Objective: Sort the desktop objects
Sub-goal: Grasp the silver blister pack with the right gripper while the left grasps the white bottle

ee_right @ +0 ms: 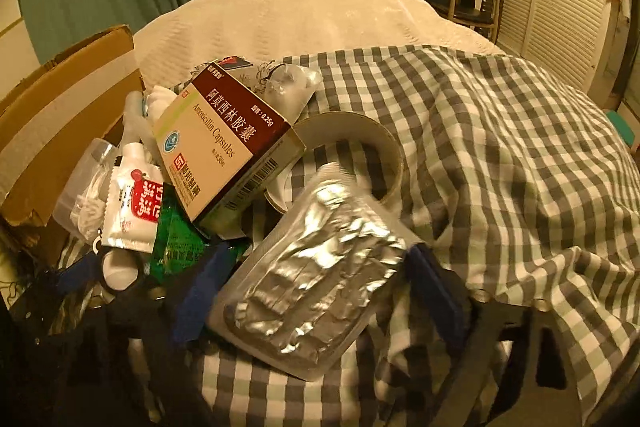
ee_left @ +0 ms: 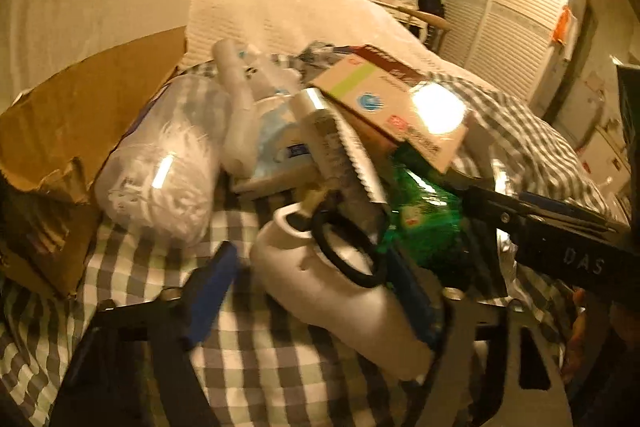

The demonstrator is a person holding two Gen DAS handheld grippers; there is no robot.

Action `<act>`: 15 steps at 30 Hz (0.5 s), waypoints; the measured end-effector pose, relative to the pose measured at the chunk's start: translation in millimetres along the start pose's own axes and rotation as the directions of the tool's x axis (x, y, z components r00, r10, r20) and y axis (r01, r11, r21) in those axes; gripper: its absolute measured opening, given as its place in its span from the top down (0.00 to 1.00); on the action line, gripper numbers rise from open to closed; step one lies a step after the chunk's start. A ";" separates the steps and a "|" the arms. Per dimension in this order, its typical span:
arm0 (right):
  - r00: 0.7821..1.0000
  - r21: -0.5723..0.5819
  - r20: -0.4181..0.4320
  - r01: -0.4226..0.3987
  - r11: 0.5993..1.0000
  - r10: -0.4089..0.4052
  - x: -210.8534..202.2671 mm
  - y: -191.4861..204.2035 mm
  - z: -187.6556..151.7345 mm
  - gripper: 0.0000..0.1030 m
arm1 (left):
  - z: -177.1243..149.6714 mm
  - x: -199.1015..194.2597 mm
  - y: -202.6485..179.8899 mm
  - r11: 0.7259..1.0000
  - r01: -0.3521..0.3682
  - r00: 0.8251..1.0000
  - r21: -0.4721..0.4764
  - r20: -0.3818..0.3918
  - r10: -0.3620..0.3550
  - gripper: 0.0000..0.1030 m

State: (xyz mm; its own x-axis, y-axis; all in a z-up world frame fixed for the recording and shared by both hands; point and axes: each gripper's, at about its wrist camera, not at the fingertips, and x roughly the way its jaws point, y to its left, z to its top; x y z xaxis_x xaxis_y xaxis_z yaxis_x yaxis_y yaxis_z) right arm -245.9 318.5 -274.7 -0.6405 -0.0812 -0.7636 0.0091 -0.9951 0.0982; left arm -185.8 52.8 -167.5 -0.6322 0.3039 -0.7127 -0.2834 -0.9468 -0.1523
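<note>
A white plastic bottle (ee_left: 340, 291) with a black hair tie (ee_left: 344, 251) looped over it lies on the checked cloth (ee_left: 256, 359). My left gripper (ee_left: 316, 295) is open around the bottle; its right pad is against the bottle and a gap shows at the left pad. My right gripper (ee_right: 320, 287) is shut on a silver foil blister pack (ee_right: 312, 291), both blue pads touching its edges. Behind lies a pile: an amoxicillin box (ee_right: 224, 147), a green packet (ee_right: 176, 239), a white and red sachet (ee_right: 132, 211) and a tape roll (ee_right: 360, 139).
An open cardboard box (ee_left: 80, 99) stands at the left, tight against the pile. A clear bag of white items (ee_left: 160, 163) lies beside it. The right gripper's black body (ee_left: 572, 251) reaches in from the right. The checked cloth (ee_right: 500, 167) spreads to the right, with white bedding (ee_right: 320, 15) behind.
</note>
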 end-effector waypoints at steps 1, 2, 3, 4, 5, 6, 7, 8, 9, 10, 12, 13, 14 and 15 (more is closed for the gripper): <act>1.000 0.000 0.005 -0.004 1.000 0.004 -2.5 -0.4 -0.6 0.28 | 0.3 -0.4 -0.8 1.000 -0.004 1.000 0.005 0.002 0.004 0.34; 1.000 -0.003 0.010 -0.007 1.000 0.007 -5.7 -0.2 -1.3 0.35 | 0.2 -1.4 0.2 1.000 0.002 1.000 0.000 0.005 -0.002 0.37; 1.000 -0.006 0.012 -0.009 1.000 0.009 -7.5 -0.2 -1.5 0.38 | 0.9 -1.3 2.2 1.000 0.009 1.000 -0.008 0.004 -0.009 0.38; 1.000 -0.012 0.017 -0.011 1.000 0.011 -10.5 0.5 -1.9 0.40 | 1.1 -1.8 4.3 1.000 0.017 1.000 -0.020 0.002 -0.017 0.40; 1.000 -0.017 0.021 -0.013 1.000 0.014 -12.4 1.5 -2.0 0.41 | 3.5 -0.1 3.6 0.999 0.024 1.000 -0.033 0.000 -0.024 0.42; 0.999 -0.021 0.030 -0.016 1.000 0.017 -16.5 1.8 -2.0 0.42 | 4.8 -0.4 5.5 0.999 0.029 1.000 -0.043 -0.002 -0.029 0.42; 0.999 -0.023 0.040 -0.015 1.000 0.016 -20.1 2.2 -1.9 0.42 | 4.5 -1.9 6.5 0.998 0.033 0.999 -0.051 -0.001 -0.033 0.42; 0.999 -0.027 0.044 -0.015 1.000 0.017 -22.5 2.4 -1.1 0.43 | 4.0 -3.6 7.4 0.998 0.037 0.999 -0.052 -0.002 -0.037 0.43; 0.998 -0.026 0.053 -0.015 1.000 0.016 -26.9 2.2 -0.8 0.43 | 4.1 -5.4 7.6 0.998 0.040 0.999 -0.052 -0.002 -0.040 0.43; 0.998 -0.023 0.059 -0.017 1.000 0.019 -30.0 1.5 -0.5 0.43 | 4.2 -8.2 8.2 0.997 0.046 0.999 -0.054 -0.001 -0.046 0.44; 0.997 -0.014 0.078 -0.020 1.000 0.021 -38.4 -0.7 0.9 0.44 | 4.6 -14.0 10.7 0.996 0.053 0.999 -0.065 0.004 -0.053 0.44; 0.996 -0.013 0.088 -0.018 1.000 0.019 -41.9 -1.6 2.4 0.44 | 4.9 -17.4 12.0 0.996 0.059 0.998 -0.073 0.009 -0.058 0.45; 0.995 -0.003 0.099 -0.020 1.000 0.020 -46.5 -4.1 4.3 0.44 | 5.1 -21.5 13.2 0.995 0.067 0.998 -0.078 0.016 -0.066 0.45; 0.994 0.013 0.103 -0.030 0.999 0.028 -50.1 -6.9 6.4 0.44 | 5.4 -24.0 13.8 0.994 0.071 0.997 -0.078 0.022 -0.069 0.45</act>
State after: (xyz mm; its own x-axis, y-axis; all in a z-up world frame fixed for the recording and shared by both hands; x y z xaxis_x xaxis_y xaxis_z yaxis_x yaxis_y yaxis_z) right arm -218.8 329.8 -233.0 -0.7160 -0.1030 -0.6905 0.0179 -0.9914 0.1293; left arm -178.5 33.0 -148.8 -0.6265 0.3710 -0.6855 -0.2704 -0.9283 -0.2553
